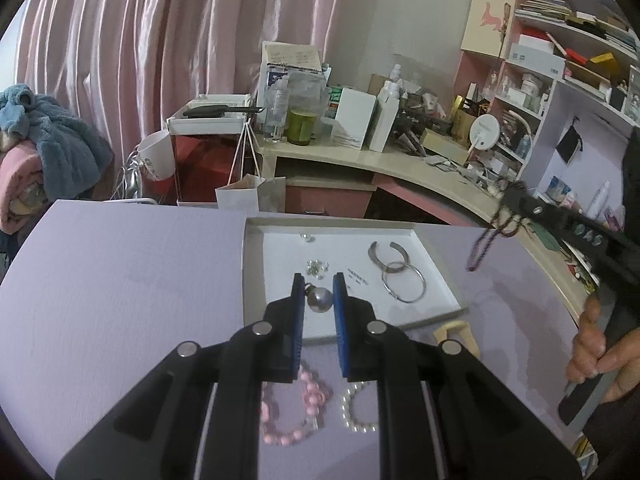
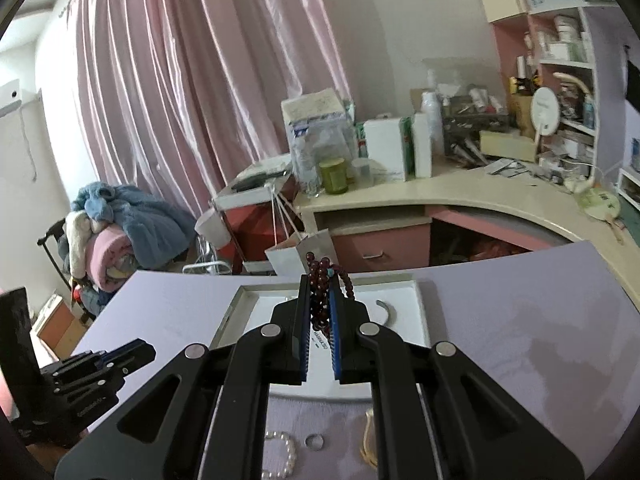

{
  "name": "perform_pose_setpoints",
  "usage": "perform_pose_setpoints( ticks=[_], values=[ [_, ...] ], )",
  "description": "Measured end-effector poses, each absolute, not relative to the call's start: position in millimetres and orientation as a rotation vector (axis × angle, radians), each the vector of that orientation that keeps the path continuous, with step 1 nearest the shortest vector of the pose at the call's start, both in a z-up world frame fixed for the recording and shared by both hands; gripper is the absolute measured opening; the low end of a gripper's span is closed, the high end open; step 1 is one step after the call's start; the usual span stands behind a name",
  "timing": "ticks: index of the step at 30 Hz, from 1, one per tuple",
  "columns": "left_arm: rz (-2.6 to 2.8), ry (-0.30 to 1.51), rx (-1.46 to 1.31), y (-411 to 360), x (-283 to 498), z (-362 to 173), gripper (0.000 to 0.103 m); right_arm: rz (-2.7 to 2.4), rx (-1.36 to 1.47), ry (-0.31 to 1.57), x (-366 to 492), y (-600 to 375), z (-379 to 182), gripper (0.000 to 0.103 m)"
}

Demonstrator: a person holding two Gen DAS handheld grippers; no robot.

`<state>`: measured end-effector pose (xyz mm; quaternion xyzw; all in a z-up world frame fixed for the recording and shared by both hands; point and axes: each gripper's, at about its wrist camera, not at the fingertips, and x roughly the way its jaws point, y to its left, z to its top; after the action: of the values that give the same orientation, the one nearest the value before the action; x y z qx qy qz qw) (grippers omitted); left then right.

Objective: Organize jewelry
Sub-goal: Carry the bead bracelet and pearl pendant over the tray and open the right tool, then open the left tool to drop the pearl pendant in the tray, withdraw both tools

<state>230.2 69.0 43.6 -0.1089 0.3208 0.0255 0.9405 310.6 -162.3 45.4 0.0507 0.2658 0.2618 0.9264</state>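
With both grippers loaded above the counter, the left gripper nips a grey pearl pendant and the right gripper clamps tight on dark red beads; carry each low over the tray, past the silver bangles, and release onto bare white space

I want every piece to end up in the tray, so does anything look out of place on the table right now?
Yes. The pink bead bracelet, the pearl bracelet, a small ring and a cream bangle lie on the purple table in front of the tray, not in it. Nothing looks spilled or broken.
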Motion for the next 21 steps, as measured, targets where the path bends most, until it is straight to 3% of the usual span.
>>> perform_pose_setpoints(
  ticks=[8,10,11,12,21],
  values=[
    [0.066,0.693,-0.229,78.7,263.1,27.9,0.014,0.589,0.076,0.649,348.9,-119.5,16.0,0.010],
    [0.069,0.701,-0.231,81.3,269.7,24.0,0.014,0.589,0.077,0.656,351.1,-118.1,13.2,0.027],
    [0.070,0.705,-0.231,82.7,273.2,21.6,0.014,0.581,0.076,0.649,350.6,-119.2,12.5,0.052],
    [0.070,0.708,-0.231,84.0,276.4,19.8,0.014,0.573,0.076,0.638,349.7,-121.2,12.2,0.065],
    [0.042,0.719,-0.208,80.6,309.1,10.4,0.014,0.485,0.118,0.641,355.3,-154.1,4.2,0.065]
  ],
)
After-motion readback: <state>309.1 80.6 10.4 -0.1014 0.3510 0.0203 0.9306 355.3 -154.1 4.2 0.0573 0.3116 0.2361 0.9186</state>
